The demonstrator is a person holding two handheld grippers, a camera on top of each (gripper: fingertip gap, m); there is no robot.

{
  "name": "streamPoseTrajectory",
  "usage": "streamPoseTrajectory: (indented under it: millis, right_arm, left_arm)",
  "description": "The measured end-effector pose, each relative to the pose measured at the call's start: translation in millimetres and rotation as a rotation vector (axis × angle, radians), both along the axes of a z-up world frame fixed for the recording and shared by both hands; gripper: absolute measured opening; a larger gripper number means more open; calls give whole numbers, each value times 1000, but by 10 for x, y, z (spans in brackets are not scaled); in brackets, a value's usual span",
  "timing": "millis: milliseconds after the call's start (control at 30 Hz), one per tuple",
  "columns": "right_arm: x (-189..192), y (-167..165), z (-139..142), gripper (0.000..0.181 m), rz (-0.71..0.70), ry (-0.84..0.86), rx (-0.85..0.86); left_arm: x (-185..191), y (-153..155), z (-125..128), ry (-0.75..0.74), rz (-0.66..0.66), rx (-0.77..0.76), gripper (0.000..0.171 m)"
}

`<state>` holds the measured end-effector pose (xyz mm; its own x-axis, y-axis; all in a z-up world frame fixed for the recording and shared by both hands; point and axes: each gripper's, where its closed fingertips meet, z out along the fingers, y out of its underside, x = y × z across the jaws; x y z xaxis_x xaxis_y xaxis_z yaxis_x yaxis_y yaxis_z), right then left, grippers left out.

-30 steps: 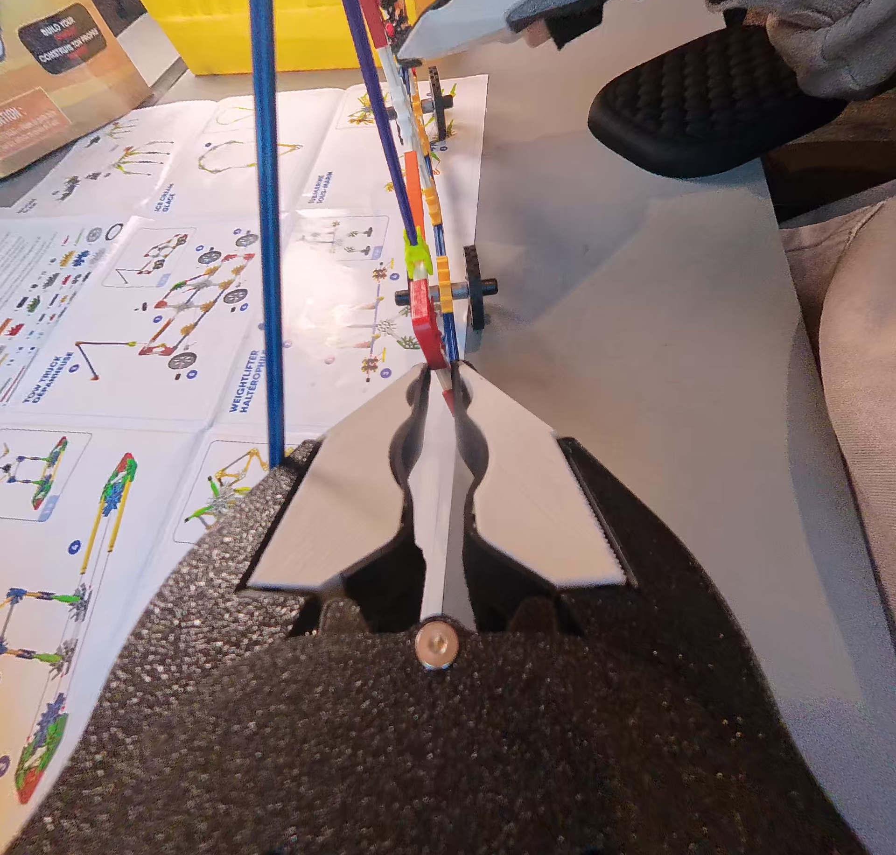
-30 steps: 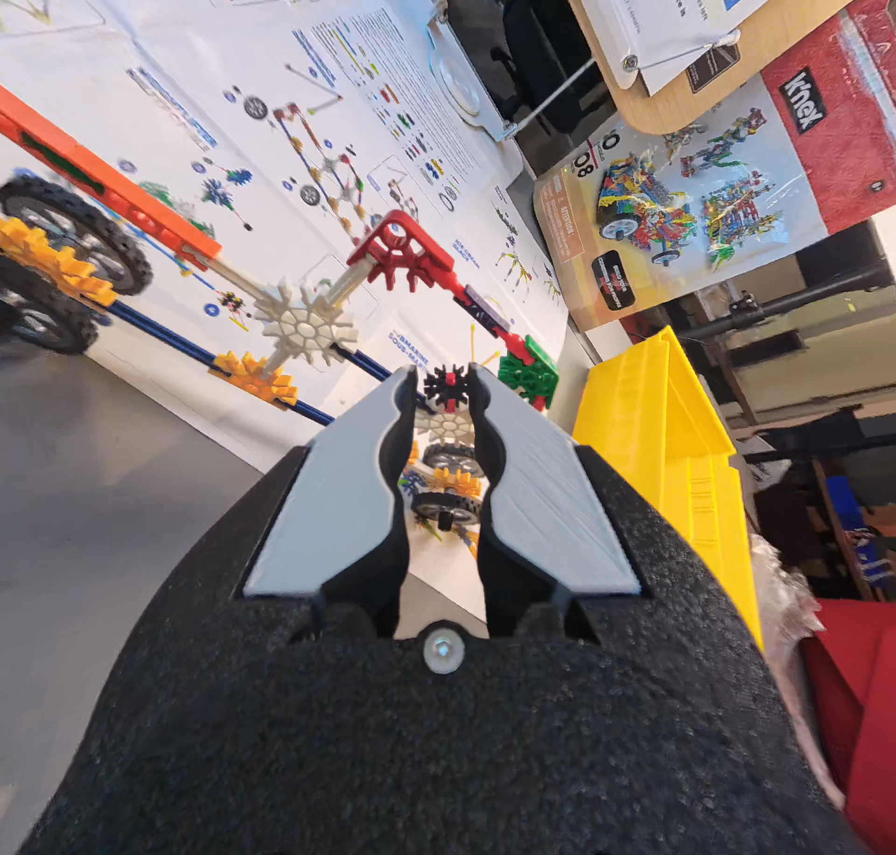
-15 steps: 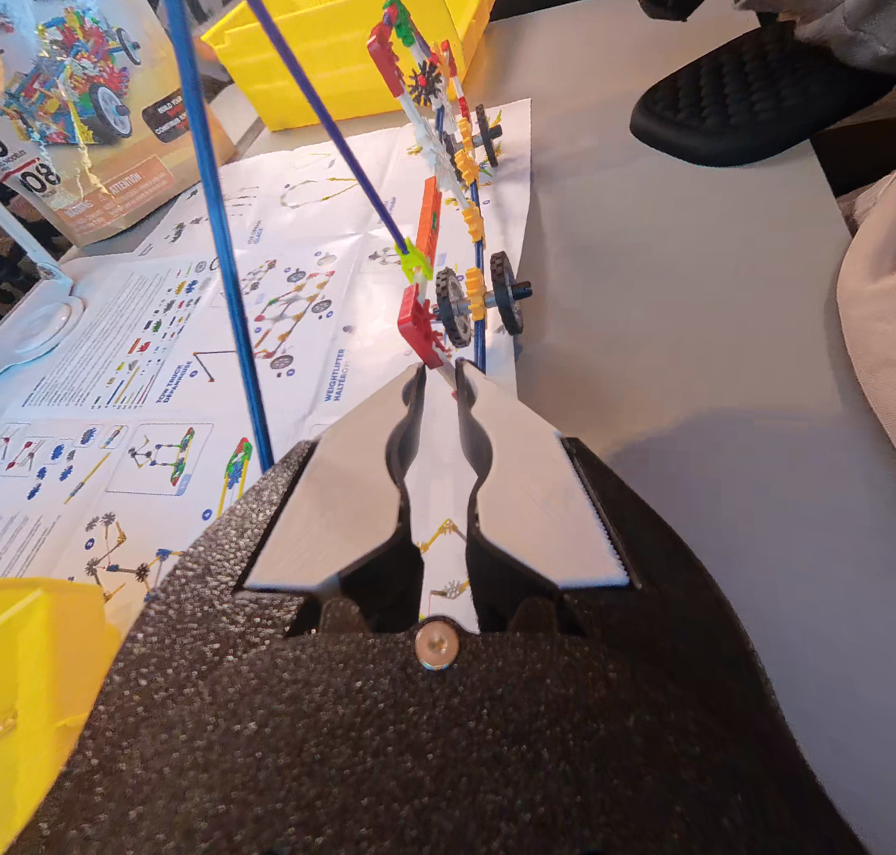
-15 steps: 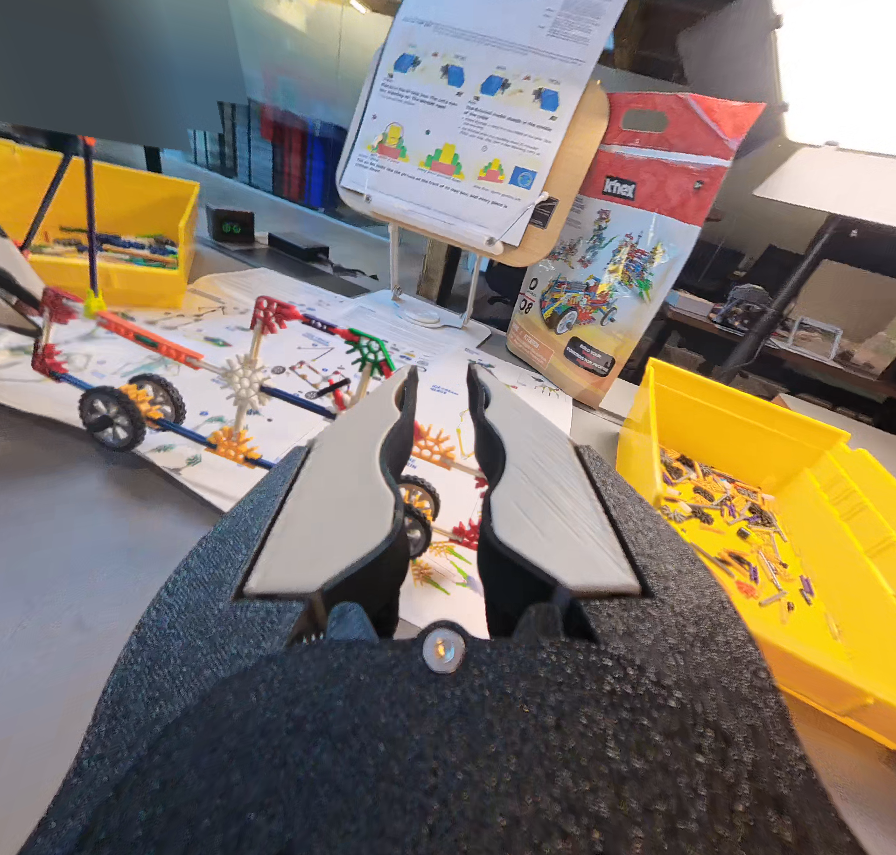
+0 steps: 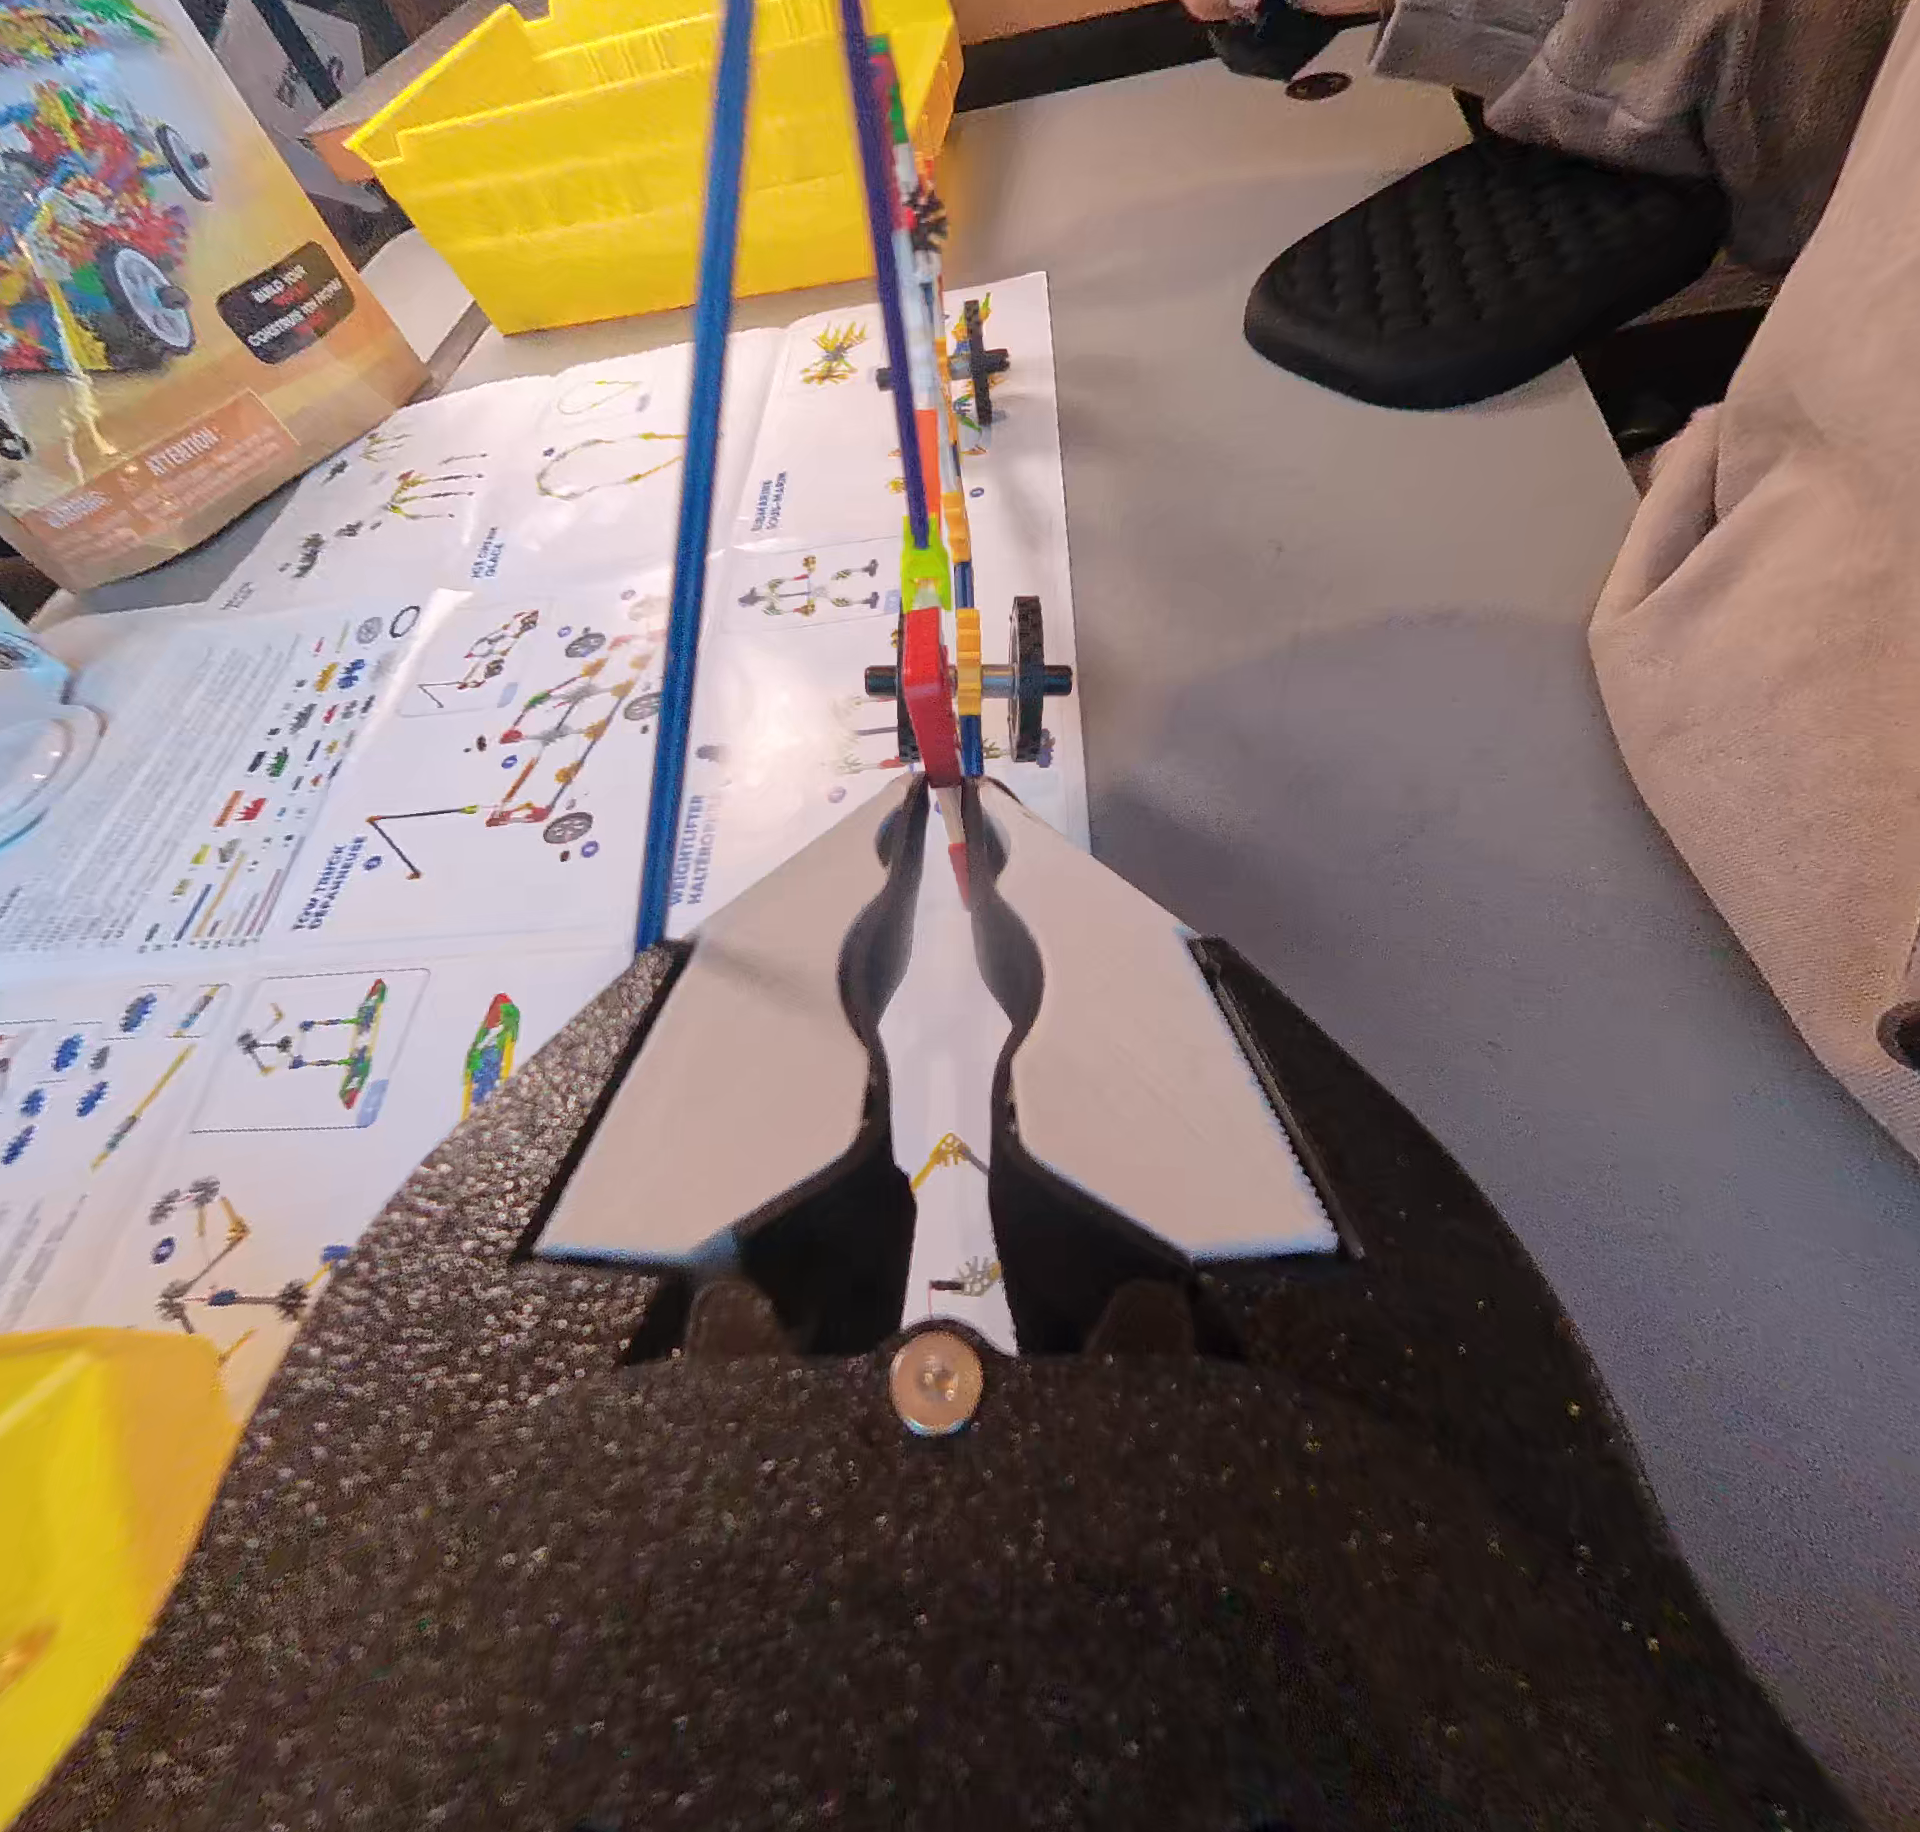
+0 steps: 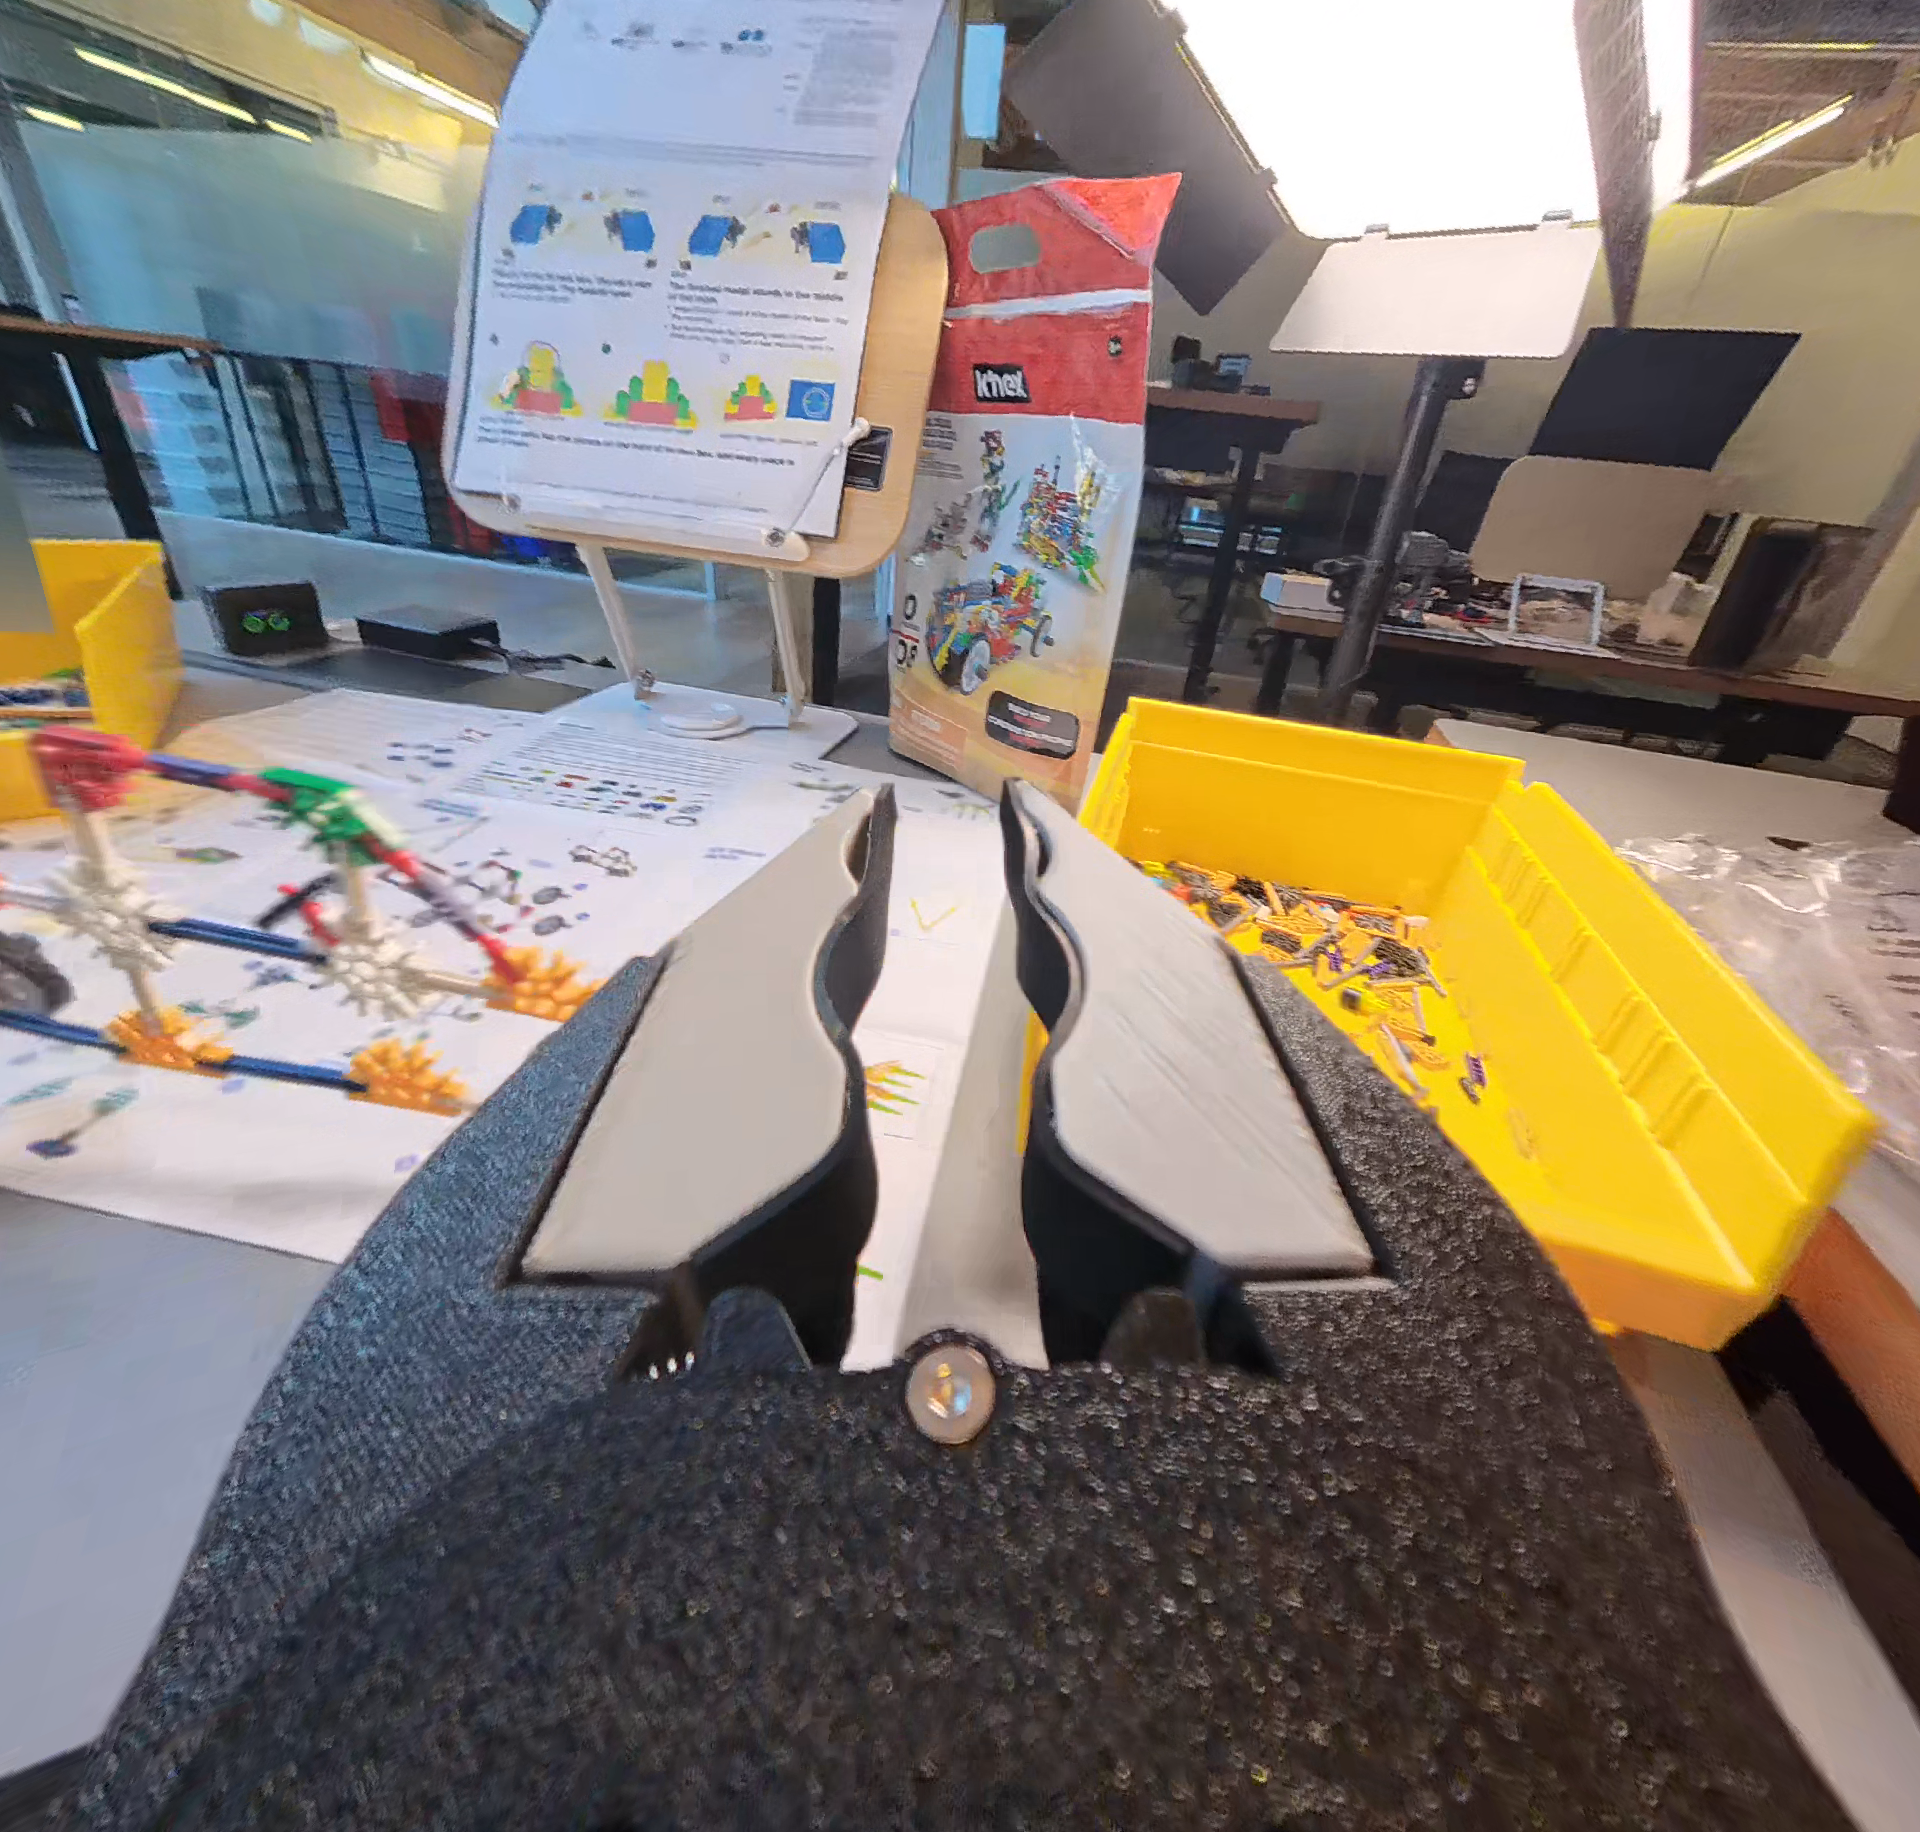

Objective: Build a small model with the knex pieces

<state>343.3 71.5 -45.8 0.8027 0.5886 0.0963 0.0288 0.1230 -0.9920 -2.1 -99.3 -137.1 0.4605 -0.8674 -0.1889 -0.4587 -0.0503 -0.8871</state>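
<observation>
Your left gripper has its fingers pinched narrow on the red end piece of the rod-and-connector model, centre frame, wheels on the instruction sheet on the desk. Two blue rods rise toward upper centre. Your right gripper holds nothing, fingers a little apart (approx. half-closed), w/ a yellow bin of small parts right of it.
</observation>
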Motion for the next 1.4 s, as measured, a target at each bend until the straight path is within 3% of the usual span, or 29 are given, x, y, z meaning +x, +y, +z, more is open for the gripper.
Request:
streamPoseTrajectory:
  millis: [100,200,367,533,733,900,1033,1400]
  right_arm:
    - [221,234,-120,19,-25,-99,-72]
    - [376,490,-274,19,-2,-252,-143]
    - [427,825,-601,19,209,-583,-284]
    - [389,1178,-847,14,401,-862,-380]
    - [336,1490,-1199,11,467,-1164,-502]
    - [325,1588,-1384,9,464,-1192,-670]
    - [281,1636,-1481,8,457,-1136,-737]
    - [254,1713,-1648,6,431,-1075,-816]
  left_arm:
    - [-53,96,58,25,38,1,4]
    - [-149,220,-70,39,93,-59,4]
    - [-213,355,-274,37,152,-142,4]
    - [-239,463,-293,15,216,-179,5]
    - [-274,533,-370,14,306,-252,20]
    - [-296,542,-397,4,351,-288,20]
    - [-288,558,-410,10,361,-266,1]
    - [-313,587,-505,-44,371,-287,0]
